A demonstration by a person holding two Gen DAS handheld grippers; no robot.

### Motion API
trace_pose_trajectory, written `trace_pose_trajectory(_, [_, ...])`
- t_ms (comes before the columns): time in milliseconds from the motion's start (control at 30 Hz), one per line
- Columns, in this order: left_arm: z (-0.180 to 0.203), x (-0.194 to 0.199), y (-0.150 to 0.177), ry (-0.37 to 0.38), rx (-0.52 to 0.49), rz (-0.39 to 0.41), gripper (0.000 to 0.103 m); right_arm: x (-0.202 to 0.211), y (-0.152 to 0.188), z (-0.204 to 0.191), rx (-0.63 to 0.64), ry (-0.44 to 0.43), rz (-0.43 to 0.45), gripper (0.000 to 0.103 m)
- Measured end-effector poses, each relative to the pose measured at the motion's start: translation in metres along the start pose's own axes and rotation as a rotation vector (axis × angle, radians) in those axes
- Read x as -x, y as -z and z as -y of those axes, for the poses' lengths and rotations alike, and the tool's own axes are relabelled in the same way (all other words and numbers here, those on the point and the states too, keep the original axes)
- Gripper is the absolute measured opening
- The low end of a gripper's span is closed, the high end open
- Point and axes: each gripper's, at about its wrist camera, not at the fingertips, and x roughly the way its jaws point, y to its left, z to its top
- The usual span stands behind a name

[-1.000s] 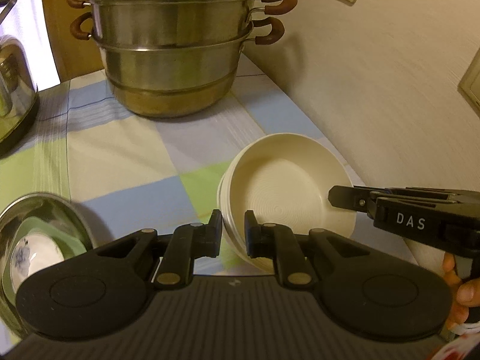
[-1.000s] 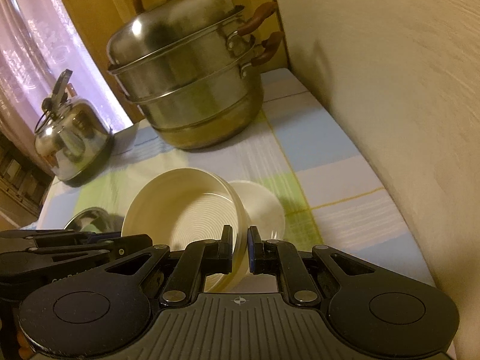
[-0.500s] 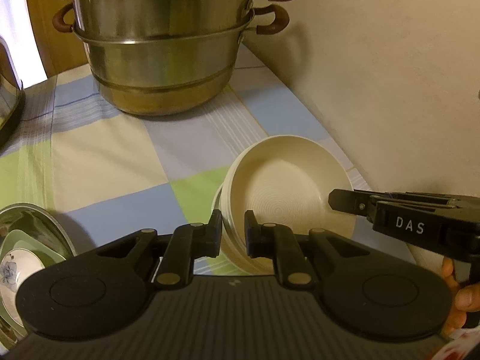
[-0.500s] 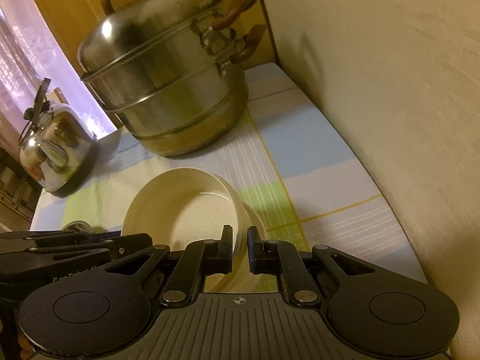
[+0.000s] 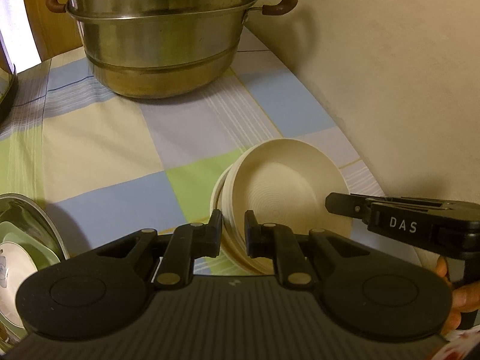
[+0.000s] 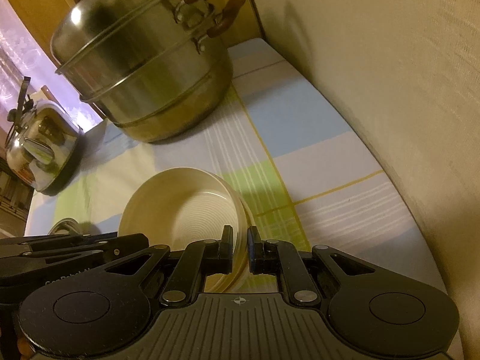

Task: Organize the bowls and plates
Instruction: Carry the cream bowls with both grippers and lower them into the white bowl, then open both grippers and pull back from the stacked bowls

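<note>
A cream ribbed bowl hangs tilted just over a second cream bowl that rests on the checked tablecloth. My left gripper is shut on the upper bowl's near-left rim. My right gripper is shut on the opposite rim of that same bowl. In the right wrist view only a thin edge of the lower bowl shows past the held one. Each gripper appears in the other's view: the right gripper at the right, the left gripper at the lower left.
A large steel steamer pot stands at the back of the table. A steel kettle sits at the far left. A metal basin holding a green plate and a flowered dish is at the near left. A wall runs along the right.
Both grippers carried the cream bowl down and over the second bowl, which is now almost covered. Both cameras came nearer to the steamer pot.
</note>
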Motion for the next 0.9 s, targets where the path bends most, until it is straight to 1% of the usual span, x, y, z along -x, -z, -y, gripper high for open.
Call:
trace_pose_trajectory(167, [-0.001, -0.003, -0.001, 0.007, 0.007, -0.007, 0.015, 0.000, -0.002, 0.000, -0.015, -0.001, 0.002, 0.010])
trace_pose_trajectory(233, [-0.001, -0.003, 0.000, 0.005, 0.005, -0.005, 0.017, 0.000, -0.004, -0.001, -0.010, 0.007, 0.004, 0.010])
trace_pose_trajectory(367, [-0.001, 0.001, 0.001, 0.004, 0.004, 0.010, 0.019, 0.001, -0.004, -0.002, -0.003, 0.014, 0.007, 0.010])
trace_pose_trajectory(533, [-0.001, 0.010, 0.002, 0.010, 0.007, 0.026, 0.022, 0.007, -0.001, -0.001, 0.000, 0.000, 0.022, 0.012])
trace_pose_trajectory(600, [0.001, 0.014, 0.004, 0.007, 0.002, 0.037, 0.023, 0.009, 0.001, -0.002, 0.005, 0.000, 0.022, 0.015])
trace_pose_trajectory(633, [0.001, 0.016, 0.004, 0.005, 0.000, 0.041, 0.024, 0.010, 0.001, -0.002, 0.005, -0.002, 0.024, 0.020])
trace_pose_trajectory(667, [0.002, 0.018, 0.005, 0.002, -0.001, 0.046, 0.027, 0.012, 0.002, -0.002, 0.004, -0.004, 0.029, 0.028])
trace_pose_trajectory(700, [0.002, 0.020, 0.006, 0.000, -0.002, 0.050, 0.028, 0.014, 0.003, -0.001, 0.002, -0.004, 0.036, 0.033])
trace_pose_trajectory(733, [0.003, 0.023, 0.007, 0.000, -0.002, 0.054, 0.030, 0.016, 0.004, -0.001, 0.001, -0.004, 0.042, 0.041])
trace_pose_trajectory(767, [0.003, 0.026, 0.009, 0.000, -0.001, 0.056, 0.031, 0.019, 0.005, -0.001, 0.001, -0.005, 0.050, 0.046])
trace_pose_trajectory(800, [0.003, 0.029, 0.010, 0.001, 0.001, 0.058, 0.033, 0.022, 0.007, -0.001, 0.001, -0.009, 0.059, 0.048])
trace_pose_trajectory(900, [0.002, 0.038, 0.017, 0.001, 0.007, 0.069, 0.040, 0.032, 0.011, 0.000, -0.002, -0.021, 0.076, 0.053])
